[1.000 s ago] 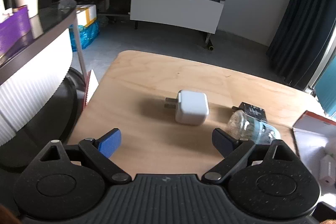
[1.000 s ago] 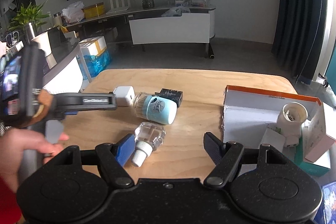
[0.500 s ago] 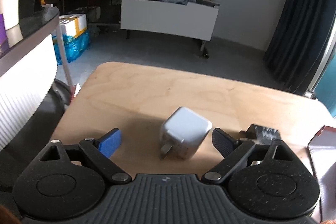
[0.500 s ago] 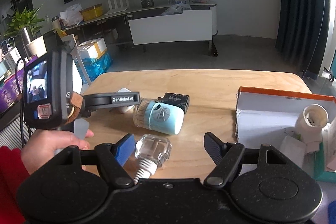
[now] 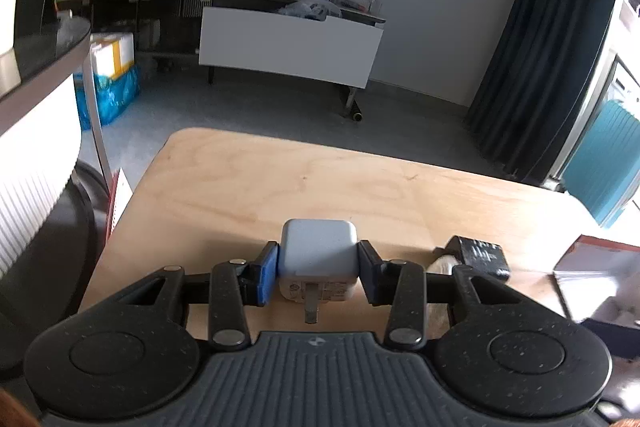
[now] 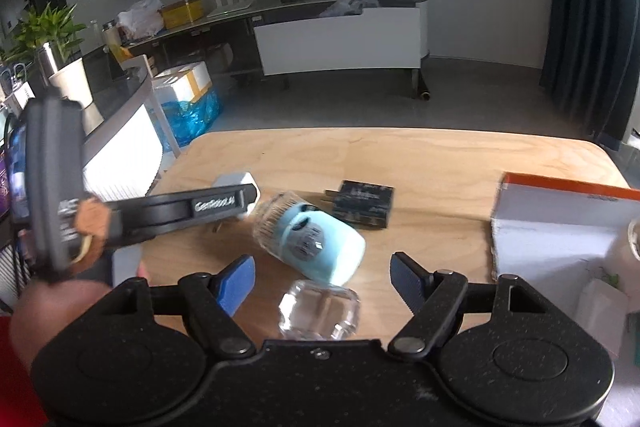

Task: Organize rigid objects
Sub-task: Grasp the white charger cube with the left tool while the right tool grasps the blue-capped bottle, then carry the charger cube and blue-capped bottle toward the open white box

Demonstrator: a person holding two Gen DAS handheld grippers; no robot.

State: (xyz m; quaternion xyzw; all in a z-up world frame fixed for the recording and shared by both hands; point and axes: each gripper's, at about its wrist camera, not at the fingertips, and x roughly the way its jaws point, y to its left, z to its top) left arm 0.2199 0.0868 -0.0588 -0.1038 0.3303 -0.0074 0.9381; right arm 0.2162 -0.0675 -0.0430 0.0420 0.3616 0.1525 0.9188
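My left gripper (image 5: 318, 269) is shut on a white plug charger (image 5: 318, 253), its prongs pointing back at the camera; the charger (image 6: 234, 183) and left gripper (image 6: 224, 205) also show in the right wrist view. My right gripper (image 6: 322, 277) is open around a clear glass bottle (image 6: 318, 313) lying on the wooden table (image 6: 420, 163). A light-blue jar (image 6: 312, 241) lies just beyond it. A black adapter (image 6: 362, 203) lies behind the jar, also in the left wrist view (image 5: 480, 257).
An open white box with an orange rim (image 6: 560, 223) holding several white items stands at the table's right. A white counter (image 5: 32, 147) and a dark chair (image 5: 60, 239) stand off the table's left edge.
My left gripper has closed on the white charger, which turned so its prongs face the camera. My right gripper moved forward over the clear bottle, which now lies between its fingers.
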